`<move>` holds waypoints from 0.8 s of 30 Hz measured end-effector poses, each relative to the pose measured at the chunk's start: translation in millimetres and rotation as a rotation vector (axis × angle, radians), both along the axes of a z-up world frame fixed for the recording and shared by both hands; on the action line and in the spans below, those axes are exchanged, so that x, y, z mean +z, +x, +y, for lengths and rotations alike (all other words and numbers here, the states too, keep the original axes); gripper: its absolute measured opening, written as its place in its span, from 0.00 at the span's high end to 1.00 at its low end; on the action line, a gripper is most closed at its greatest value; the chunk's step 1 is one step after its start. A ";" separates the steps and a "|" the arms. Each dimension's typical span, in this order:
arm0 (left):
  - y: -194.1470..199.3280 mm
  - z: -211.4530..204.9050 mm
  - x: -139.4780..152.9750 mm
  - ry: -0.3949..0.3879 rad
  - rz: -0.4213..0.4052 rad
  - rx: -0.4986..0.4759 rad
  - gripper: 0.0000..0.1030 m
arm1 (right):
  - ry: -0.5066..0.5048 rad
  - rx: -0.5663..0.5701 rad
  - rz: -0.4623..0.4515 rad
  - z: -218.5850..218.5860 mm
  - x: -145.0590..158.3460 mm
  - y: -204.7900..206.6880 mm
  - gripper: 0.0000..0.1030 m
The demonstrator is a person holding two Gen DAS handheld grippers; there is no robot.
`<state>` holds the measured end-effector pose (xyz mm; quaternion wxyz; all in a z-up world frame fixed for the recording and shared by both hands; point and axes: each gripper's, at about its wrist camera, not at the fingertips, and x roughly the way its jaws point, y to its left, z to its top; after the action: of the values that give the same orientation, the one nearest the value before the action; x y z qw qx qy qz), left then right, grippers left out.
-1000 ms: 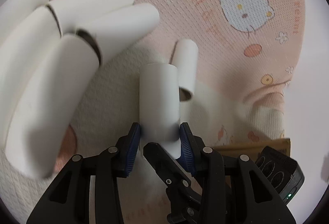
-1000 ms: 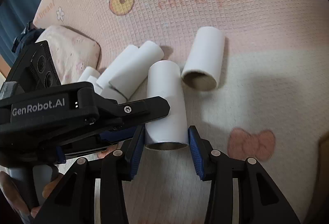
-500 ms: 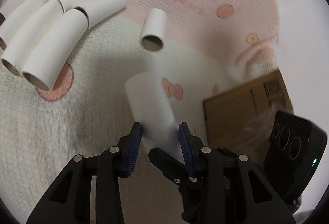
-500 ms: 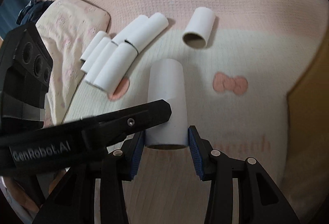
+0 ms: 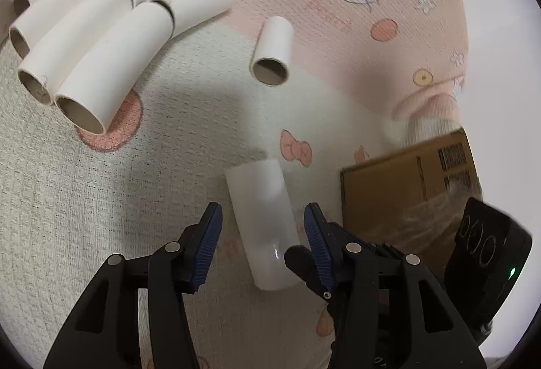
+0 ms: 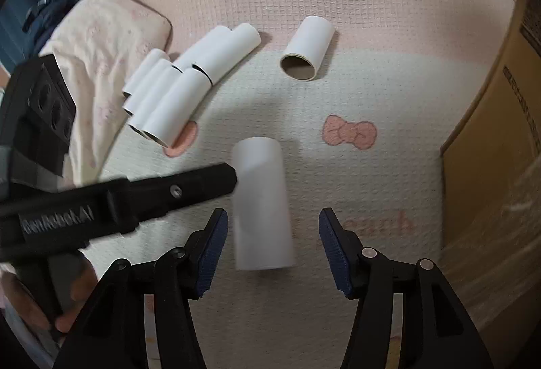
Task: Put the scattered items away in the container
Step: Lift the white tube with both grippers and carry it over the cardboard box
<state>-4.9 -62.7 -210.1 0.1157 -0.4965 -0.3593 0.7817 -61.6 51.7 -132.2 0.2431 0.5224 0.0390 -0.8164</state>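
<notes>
A bed with a pink and cream cartoon-cat blanket (image 6: pixel 389 71) carries a cluster of white cardboard tubes (image 6: pixel 182 88) at ten o'clock, a single tube (image 6: pixel 309 46) at twelve, a small pillow (image 6: pixel 104 41) far left, and a cardboard box (image 6: pixel 500 139) at three.

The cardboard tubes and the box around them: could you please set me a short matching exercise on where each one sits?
Things:
1. blurred tube
2. lone tube
3. cluster of tubes
4. cardboard box

Places:
A. at the right edge
B. between the open right gripper fingers, untouched
C. by itself on the blanket
D. beside the pillow

Pairs: 1-B, 2-C, 3-D, 4-A
</notes>
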 end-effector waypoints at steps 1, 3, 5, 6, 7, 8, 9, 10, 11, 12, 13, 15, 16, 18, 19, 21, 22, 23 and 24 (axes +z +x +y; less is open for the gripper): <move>-1.8 -1.3 -2.7 0.018 -0.007 0.004 0.47 | 0.017 0.010 0.002 -1.1 -1.9 -1.0 0.48; -5.2 -3.5 -9.8 0.068 -0.027 0.014 0.47 | 0.019 0.029 -0.002 -3.0 -4.4 -2.2 0.48; -8.4 -2.7 -15.6 0.099 -0.037 0.021 0.47 | 0.017 0.045 -0.009 -4.4 -7.0 -2.9 0.48; -9.8 -1.4 -17.7 0.101 -0.040 0.025 0.48 | 0.016 0.059 -0.015 -6.8 -8.5 -3.2 0.48; -10.4 -0.8 -19.1 0.097 -0.038 0.030 0.48 | 0.016 0.068 -0.016 -8.7 -10.0 -3.1 0.48; -11.8 0.7 -20.7 0.090 -0.038 0.030 0.52 | 0.017 0.075 -0.013 -10.2 -10.9 -3.2 0.48; -13.3 2.5 -22.6 0.084 -0.044 0.027 0.57 | 0.023 0.086 -0.007 -12.8 -12.8 -3.8 0.48; -14.5 4.2 -24.4 0.090 -0.044 0.021 0.57 | 0.030 0.094 -0.004 -14.8 -14.7 -4.3 0.48; -14.8 4.8 -24.7 0.098 -0.041 0.019 0.58 | 0.043 0.103 -0.008 -17.0 -17.3 -5.4 0.48; -15.2 6.2 -25.0 0.100 -0.040 0.018 0.58 | 0.059 0.110 -0.010 -18.5 -19.7 -6.1 0.48; -15.5 7.0 -25.0 0.098 -0.035 0.017 0.58 | 0.083 0.118 -0.003 -20.0 -22.2 -7.2 0.48; -16.1 8.0 -25.5 0.097 -0.024 0.017 0.58 | 0.085 0.127 -0.004 -19.6 -23.8 -8.3 0.50; -15.8 8.0 -26.3 0.103 -0.019 0.021 0.58 | 0.073 0.125 -0.014 -18.3 -24.3 -9.4 0.54; -15.4 7.2 -28.2 0.120 -0.017 0.034 0.59 | 0.048 0.116 -0.042 -16.2 -26.7 -11.4 0.60; -14.7 7.0 -29.1 0.132 -0.017 0.040 0.59 | 0.050 0.113 -0.058 -16.5 -29.2 -12.2 0.61; -12.9 6.9 -29.7 0.141 -0.015 0.051 0.59 | 0.073 0.098 -0.072 -18.8 -33.0 -11.5 0.61; -12.4 7.7 -28.6 0.139 -0.012 0.053 0.59 | 0.077 0.099 -0.066 -19.5 -32.3 -10.5 0.61; -12.0 8.2 -27.4 0.136 -0.010 0.051 0.59 | 0.085 0.101 -0.057 -20.4 -31.2 -9.4 0.61; -10.9 8.4 -26.2 0.134 -0.009 0.052 0.59 | 0.091 0.103 -0.053 -21.0 -30.2 -8.1 0.61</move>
<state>-15.8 -54.3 -236.3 0.1268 -0.4816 -0.4240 0.7564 -69.7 30.7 -162.4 0.2619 0.5516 0.0963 -0.7860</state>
